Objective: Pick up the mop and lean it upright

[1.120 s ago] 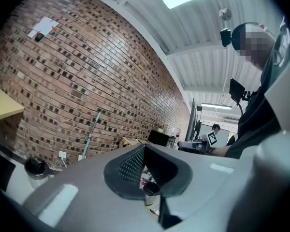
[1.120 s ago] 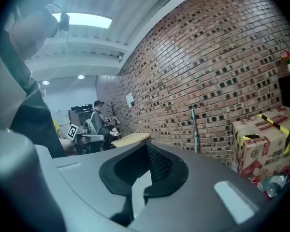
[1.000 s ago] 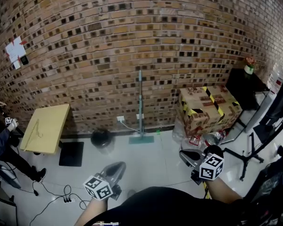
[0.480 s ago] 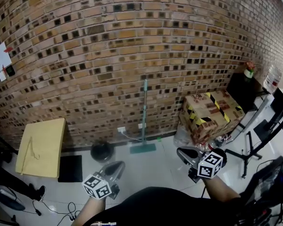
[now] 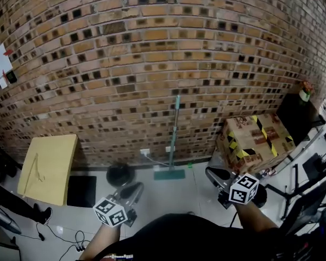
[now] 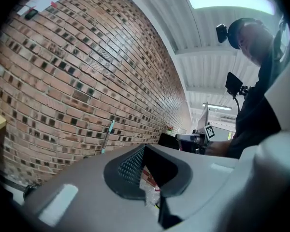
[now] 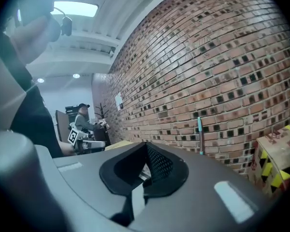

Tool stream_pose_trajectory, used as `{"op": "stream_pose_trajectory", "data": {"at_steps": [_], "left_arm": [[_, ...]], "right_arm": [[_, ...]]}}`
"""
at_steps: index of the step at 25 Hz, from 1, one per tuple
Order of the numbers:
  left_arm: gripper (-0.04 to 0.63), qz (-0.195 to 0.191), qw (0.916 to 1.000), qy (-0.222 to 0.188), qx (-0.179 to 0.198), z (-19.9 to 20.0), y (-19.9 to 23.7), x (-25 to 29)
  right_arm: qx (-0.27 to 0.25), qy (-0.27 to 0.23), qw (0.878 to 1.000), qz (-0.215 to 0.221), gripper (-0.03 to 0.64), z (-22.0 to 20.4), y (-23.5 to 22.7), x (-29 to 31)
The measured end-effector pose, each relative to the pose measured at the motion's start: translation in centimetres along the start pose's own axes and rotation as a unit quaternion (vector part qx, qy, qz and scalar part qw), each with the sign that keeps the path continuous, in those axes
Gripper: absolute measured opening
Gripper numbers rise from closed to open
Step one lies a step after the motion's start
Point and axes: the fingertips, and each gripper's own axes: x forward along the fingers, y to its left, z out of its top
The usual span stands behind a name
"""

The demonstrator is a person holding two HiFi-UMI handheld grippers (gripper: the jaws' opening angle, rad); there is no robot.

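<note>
Head view: mop [image 5: 175, 137] upright against brick wall [image 5: 152, 48]
left gripper [image 5: 131, 190] and right gripper [image 5: 216, 174] both closed, empty, well short of it

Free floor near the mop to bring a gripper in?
Bare tile lies in front of the mop head, between the black bin and the taped box. Left is crowded: bin, black mat, yellow table. Right of the box, stand legs clutter the floor.
</note>
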Motion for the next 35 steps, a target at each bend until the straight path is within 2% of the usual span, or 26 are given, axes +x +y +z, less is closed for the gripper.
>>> {"op": "stream_pose_trajectory", "data": {"at_steps": [8,13,18,23,29,35], "left_arm": [[0.0,0.07,0.9973,-0.021,0.0,2.1,0.4,9.8],[0.0,0.08,0.9966,-0.019,-0.002,2.6,0.7,15.1],[0.0,0.082,0.9965,-0.014,-0.005,2.8,3.2,17.7],[0.0,0.057,0.9983,-0.01,-0.008,4.5,9.2,20.1],[0.0,-0.019,0.9997,0.016,0.0,7.9,18.4,23.8],[0.0,-0.09,0.9951,0.04,0.012,10.5,24.8,26.5]], "right_arm": [[-0.029,0.016,0.997,0.075,0.014,4.8,-10.9,2.4],[-0.022,0.021,0.995,0.095,0.014,6.0,-16.3,4.1],[-0.016,0.026,0.995,0.097,0.014,5.9,-19.4,6.5],[-0.009,0.025,0.997,0.072,0.014,6.8,-21.7,11.5],[0.004,0.005,1.0,0.003,0.014,8.5,-24.0,18.7],[0.016,-0.006,0.999,-0.045,0.014,10.3,-25.0,24.4]]}}
